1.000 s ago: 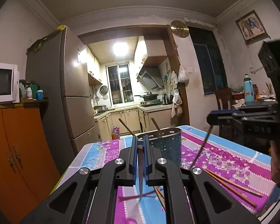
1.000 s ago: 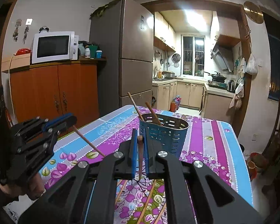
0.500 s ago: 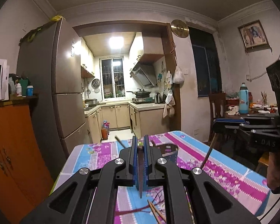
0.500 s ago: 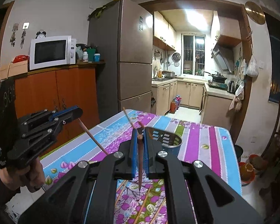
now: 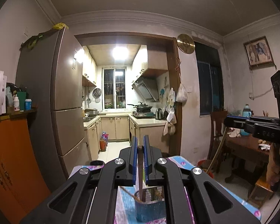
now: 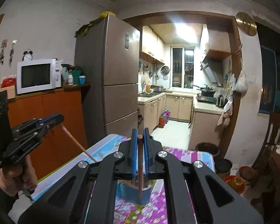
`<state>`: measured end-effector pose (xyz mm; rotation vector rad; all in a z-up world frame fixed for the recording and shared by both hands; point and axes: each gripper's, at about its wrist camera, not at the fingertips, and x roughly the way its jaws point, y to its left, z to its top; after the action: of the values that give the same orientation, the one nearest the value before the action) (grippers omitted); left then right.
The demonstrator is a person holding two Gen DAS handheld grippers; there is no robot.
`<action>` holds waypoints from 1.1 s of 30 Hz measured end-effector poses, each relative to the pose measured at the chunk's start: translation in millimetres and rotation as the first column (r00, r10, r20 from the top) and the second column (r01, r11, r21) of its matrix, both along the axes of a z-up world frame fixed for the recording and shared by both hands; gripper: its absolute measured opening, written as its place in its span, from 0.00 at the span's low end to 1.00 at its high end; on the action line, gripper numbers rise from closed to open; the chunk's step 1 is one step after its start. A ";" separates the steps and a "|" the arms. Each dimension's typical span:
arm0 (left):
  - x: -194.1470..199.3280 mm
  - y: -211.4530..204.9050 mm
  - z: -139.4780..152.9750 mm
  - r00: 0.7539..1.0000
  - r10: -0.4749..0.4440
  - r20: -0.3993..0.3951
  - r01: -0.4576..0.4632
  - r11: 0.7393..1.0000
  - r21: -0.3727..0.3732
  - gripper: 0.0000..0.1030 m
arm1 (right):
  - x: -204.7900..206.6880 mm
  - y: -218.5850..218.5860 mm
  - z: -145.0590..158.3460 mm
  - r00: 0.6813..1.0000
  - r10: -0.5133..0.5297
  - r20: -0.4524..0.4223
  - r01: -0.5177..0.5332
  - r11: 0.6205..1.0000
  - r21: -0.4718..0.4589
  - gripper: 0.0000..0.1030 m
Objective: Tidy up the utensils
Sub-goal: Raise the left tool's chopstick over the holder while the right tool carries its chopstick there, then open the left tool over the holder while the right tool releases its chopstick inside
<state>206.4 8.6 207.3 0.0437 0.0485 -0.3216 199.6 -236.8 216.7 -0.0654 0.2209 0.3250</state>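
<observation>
My left gripper [image 5: 139, 146] is shut on a dark brown chopstick [image 5: 141, 175] that hangs point down over the blue perforated utensil holder [image 5: 149, 208]. Its tip looks to be inside the holder's rim. My right gripper [image 6: 139, 137] is shut on a second chopstick [image 6: 140, 169], held above the same holder [image 6: 129, 188], which is blurred. In the left wrist view the right gripper [image 5: 226, 121] shows at the right edge with its chopstick [image 5: 216, 155] slanting down. The right wrist view has the left gripper [image 6: 60, 118] at the left with its chopstick [image 6: 77, 144].
The holder stands on a table under a purple and blue flowered cloth [image 6: 188, 154]. An orange cabinet [image 6: 52, 123] with a microwave [image 6: 38, 75] and a tall fridge [image 6: 119, 85] stand to the left. A wooden chair [image 5: 217, 130] and a side table [image 5: 246, 145] are on the right.
Both grippers have risen well above the table, each still shut on its chopstick. The holder and the cloth have dropped to the bottom of both views, and the loose chopsticks on the cloth are out of sight.
</observation>
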 end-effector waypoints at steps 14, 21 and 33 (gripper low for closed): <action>66.1 -26.7 6.4 0.996 -0.003 -0.089 0.006 0.999 0.036 0.07 | 80.8 10.8 -6.0 0.997 -0.020 -0.068 0.021 1.000 0.006 0.05; 88.4 -30.3 -10.8 0.991 0.001 -0.135 0.004 0.999 0.041 0.07 | 101.4 20.0 -37.1 0.991 -0.019 -0.131 0.020 1.000 0.004 0.05; 116.2 -34.1 -41.7 0.980 0.001 -0.200 0.008 0.999 0.047 0.07 | 123.6 23.7 -63.4 0.981 -0.026 -0.194 0.028 1.000 0.010 0.05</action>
<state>322.6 -25.4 165.7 0.0583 0.2552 -0.3278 323.2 -213.1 153.4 -0.0185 0.4123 0.3059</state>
